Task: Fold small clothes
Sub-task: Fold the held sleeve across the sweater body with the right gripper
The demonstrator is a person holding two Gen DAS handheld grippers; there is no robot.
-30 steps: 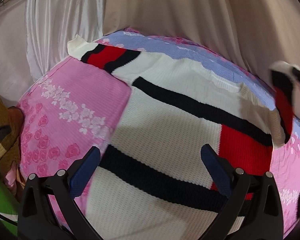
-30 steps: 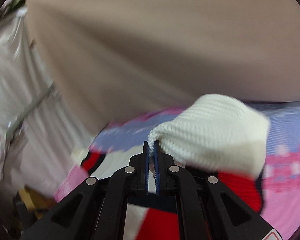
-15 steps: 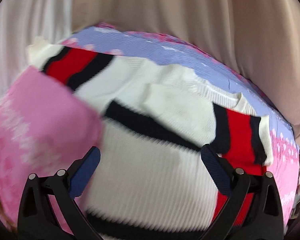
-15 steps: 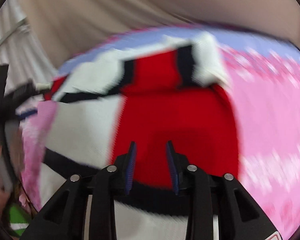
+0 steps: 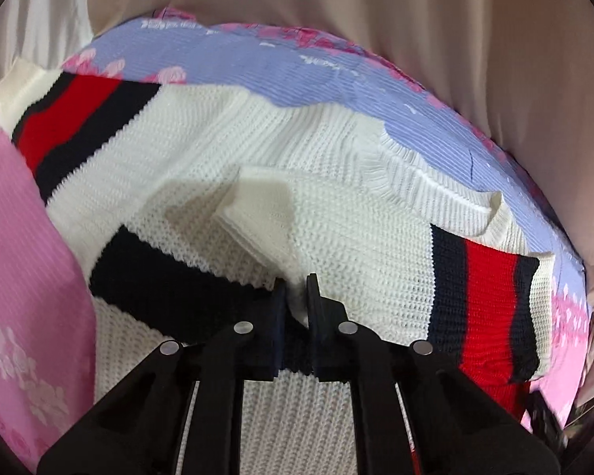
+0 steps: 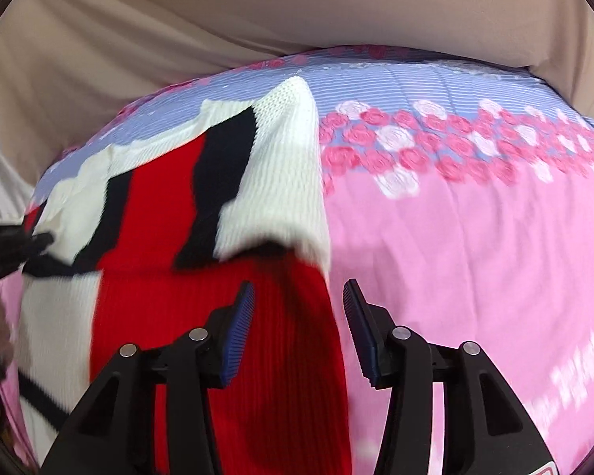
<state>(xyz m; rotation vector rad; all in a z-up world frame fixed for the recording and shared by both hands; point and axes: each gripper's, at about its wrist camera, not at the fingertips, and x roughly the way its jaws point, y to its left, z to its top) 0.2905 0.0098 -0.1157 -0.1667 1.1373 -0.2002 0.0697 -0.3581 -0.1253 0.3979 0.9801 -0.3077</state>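
left gripper (image 5: 295, 297): jaws pinched on sweater (image 5: 336, 237) fabric, centre frame | right gripper (image 6: 299, 316): jaws wide, empty, straddling sweater's right edge | folded sleeve (image 6: 257, 182) upper centre, nearer right gripper

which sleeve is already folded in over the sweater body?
The right sleeve: its striped part lies across the sweater chest, cuff near the left gripper. The left sleeve lies spread outward.
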